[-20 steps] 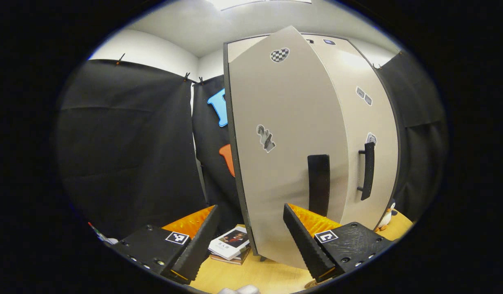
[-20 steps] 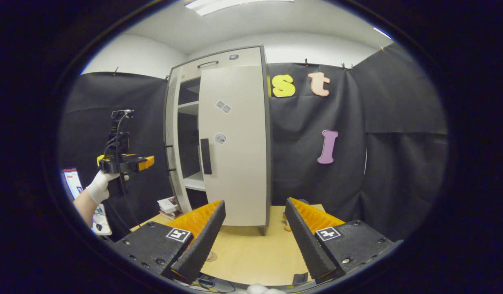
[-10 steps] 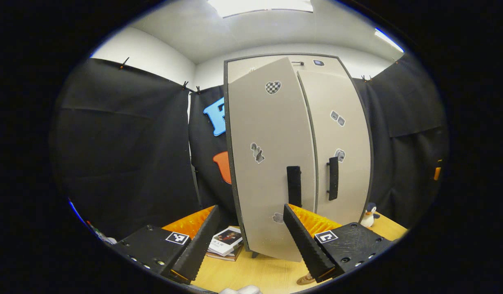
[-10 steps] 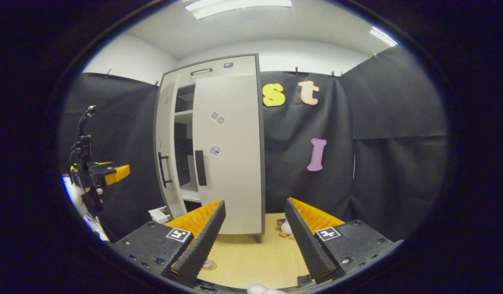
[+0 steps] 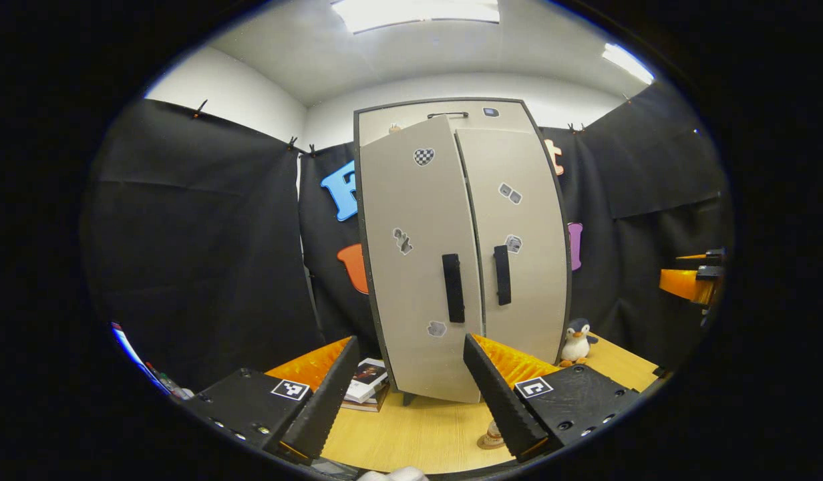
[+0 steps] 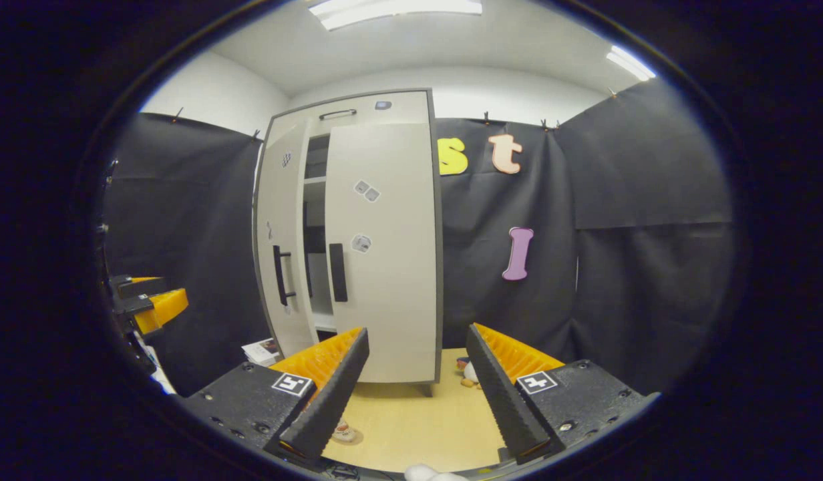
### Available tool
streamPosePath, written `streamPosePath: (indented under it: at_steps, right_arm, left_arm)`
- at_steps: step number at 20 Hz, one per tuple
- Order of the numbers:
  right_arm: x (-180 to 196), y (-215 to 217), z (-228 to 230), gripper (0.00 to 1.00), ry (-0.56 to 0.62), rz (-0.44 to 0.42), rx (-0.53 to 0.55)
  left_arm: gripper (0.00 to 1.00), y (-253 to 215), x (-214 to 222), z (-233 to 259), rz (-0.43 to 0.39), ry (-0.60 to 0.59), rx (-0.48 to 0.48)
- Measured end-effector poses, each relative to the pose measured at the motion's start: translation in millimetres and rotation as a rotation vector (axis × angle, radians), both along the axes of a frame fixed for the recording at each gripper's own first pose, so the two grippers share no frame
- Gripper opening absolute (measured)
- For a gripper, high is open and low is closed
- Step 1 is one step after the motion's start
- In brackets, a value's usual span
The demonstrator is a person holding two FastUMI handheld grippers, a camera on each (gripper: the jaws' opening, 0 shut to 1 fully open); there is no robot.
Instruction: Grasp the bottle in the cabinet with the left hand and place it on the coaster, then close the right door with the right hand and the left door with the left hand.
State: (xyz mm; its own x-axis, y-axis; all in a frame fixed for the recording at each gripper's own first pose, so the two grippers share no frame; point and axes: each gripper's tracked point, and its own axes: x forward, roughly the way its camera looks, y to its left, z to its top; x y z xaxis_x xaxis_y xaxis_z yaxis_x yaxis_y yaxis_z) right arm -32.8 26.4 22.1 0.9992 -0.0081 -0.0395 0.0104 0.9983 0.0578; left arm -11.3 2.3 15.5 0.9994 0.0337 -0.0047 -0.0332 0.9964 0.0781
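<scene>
Beige left door (image 5: 415, 267) has swung nearly shut since a second ago, gap remaining; both grippers wide, empty.

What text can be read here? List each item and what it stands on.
No text can be read.
Stickers on the cabinet doors: too small to read.
Cover of the top book beside the cabinet: print too blurred to read.

My left gripper view looks level at the cabinet (image 5: 461, 254) front from back over the counter (image 5: 418, 434). My right gripper view faces it from its right; both share its doors.
</scene>
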Motion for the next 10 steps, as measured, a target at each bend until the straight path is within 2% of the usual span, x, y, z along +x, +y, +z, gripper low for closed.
streamPosePath:
  at_steps: [4,10]
  right_arm:
    - [-3,11,-4,0.94,-0.001,0.000,-0.005]
    - [-10,17,-5,0.96,0.002,-0.007,-0.009]
  left_arm:
    - [0.96,-5,-4,-7,-0.034,0.005,-0.017]
    - [0.96,4,-5,-9,-0.038,0.009,-0.031]
